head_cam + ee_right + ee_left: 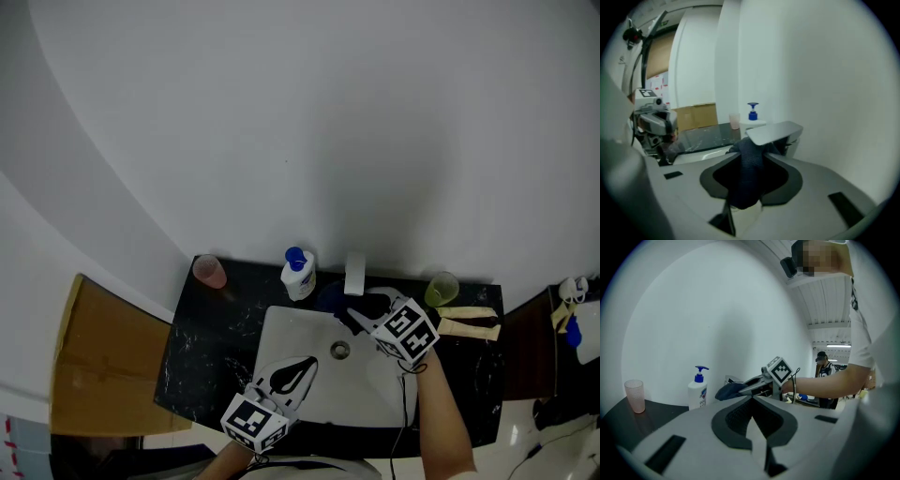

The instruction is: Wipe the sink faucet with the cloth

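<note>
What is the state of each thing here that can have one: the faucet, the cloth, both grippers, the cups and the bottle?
Faucet: no water seen running.
Cloth: bunched, against the faucet.
Right gripper: jaws shut on the cloth.
Left gripper: jaws shut, empty.
Pink cup: upright.
Soap bottle: upright.
Green cup: upright.
</note>
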Action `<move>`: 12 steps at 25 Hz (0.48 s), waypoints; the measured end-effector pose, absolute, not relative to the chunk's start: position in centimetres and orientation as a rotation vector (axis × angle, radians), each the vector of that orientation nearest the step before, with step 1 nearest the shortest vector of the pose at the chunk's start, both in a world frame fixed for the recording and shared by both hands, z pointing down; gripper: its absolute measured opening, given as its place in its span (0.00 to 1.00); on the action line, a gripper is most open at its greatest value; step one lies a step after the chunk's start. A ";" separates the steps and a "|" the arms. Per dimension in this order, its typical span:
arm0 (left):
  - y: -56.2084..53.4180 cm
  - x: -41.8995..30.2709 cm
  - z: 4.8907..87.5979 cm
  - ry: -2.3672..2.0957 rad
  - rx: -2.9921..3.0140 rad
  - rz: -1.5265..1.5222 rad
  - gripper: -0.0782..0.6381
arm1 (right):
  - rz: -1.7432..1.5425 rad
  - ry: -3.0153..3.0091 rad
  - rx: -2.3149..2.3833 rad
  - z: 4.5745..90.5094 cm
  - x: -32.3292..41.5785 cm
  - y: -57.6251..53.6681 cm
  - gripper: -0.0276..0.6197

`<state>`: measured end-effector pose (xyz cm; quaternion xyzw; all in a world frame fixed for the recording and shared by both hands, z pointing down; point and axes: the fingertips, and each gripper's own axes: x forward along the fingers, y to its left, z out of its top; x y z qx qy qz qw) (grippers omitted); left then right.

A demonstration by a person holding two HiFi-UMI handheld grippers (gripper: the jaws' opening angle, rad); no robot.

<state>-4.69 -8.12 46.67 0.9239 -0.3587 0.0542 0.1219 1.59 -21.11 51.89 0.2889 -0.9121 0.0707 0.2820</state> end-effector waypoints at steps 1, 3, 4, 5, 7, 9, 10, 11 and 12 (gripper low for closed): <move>-8.2 -4.7 46.6 -1.045 2.698 0.157 0.11 | 0.208 -2.431 0.853 51.9 2.4 -22.2 0.24; -8.1 -4.6 46.6 -1.045 2.699 0.156 0.11 | 0.241 -2.405 0.963 51.8 4.2 -23.3 0.24; -8.0 -4.7 46.6 -1.046 2.699 0.155 0.11 | 0.247 -2.398 0.986 51.8 5.0 -23.3 0.24; -8.0 -4.8 46.7 -1.048 2.697 0.153 0.11 | 0.248 -2.403 0.988 51.6 5.6 -22.9 0.24; -8.0 -5.1 46.8 -1.052 2.692 0.151 0.11 | 0.259 -2.459 0.926 50.9 5.7 -21.4 0.24; -8.0 -5.3 46.9 -1.055 2.688 0.151 0.11 | 0.272 -2.519 0.796 50.3 4.6 -19.3 0.24; -8.0 -5.3 46.9 -1.056 2.688 0.151 0.11 | 0.261 -2.524 0.734 50.3 3.8 -18.5 0.24; -8.0 -5.2 46.9 -1.055 2.689 0.151 0.11 | 0.242 -2.515 0.684 50.5 3.0 -17.9 0.24; -8.0 -5.1 46.9 -1.053 2.690 0.151 0.11 | 0.227 -2.500 0.647 50.9 2.2 -17.6 0.24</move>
